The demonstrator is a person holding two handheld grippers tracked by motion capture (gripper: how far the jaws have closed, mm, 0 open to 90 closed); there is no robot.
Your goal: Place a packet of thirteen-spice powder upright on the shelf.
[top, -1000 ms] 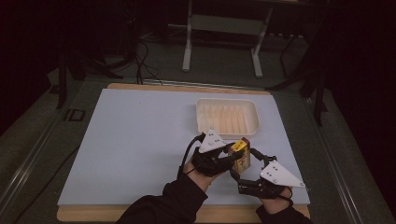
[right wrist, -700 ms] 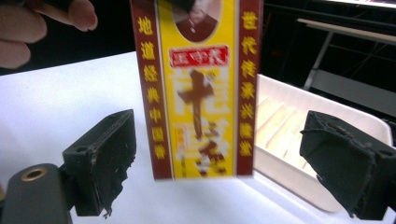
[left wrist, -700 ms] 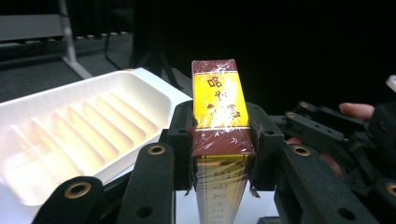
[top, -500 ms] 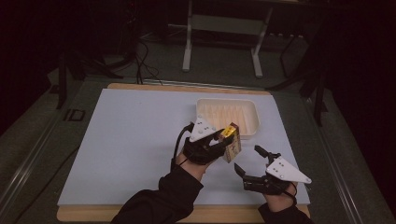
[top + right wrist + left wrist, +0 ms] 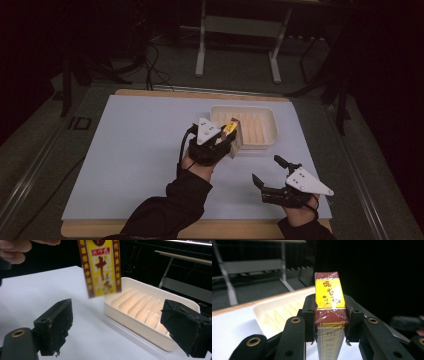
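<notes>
High view puts our left gripper [image 5: 226, 136] mid-frame, clamped on the yellow-and-maroon box [image 5: 231, 131] (raised off the table) beside the ribbed tray [image 5: 273, 131], likely its destination, while our right gripper [image 5: 267, 172] waits wide open, empty, lower right.

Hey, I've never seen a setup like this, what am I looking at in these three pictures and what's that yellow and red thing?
A person at a table holds a two-jaw tool in each hand. The high view looks down from above; the other two pictures come from cameras riding on each tool. The left gripper is shut on a yellow and red box, wrapped in clear film, and holds it in the air beside a cream ribbed tray. The tray sits on a pale sheet covering the table. The right gripper is open, holding nothing, nearer the person. In the right gripper view, the box hangs above the sheet.
</notes>
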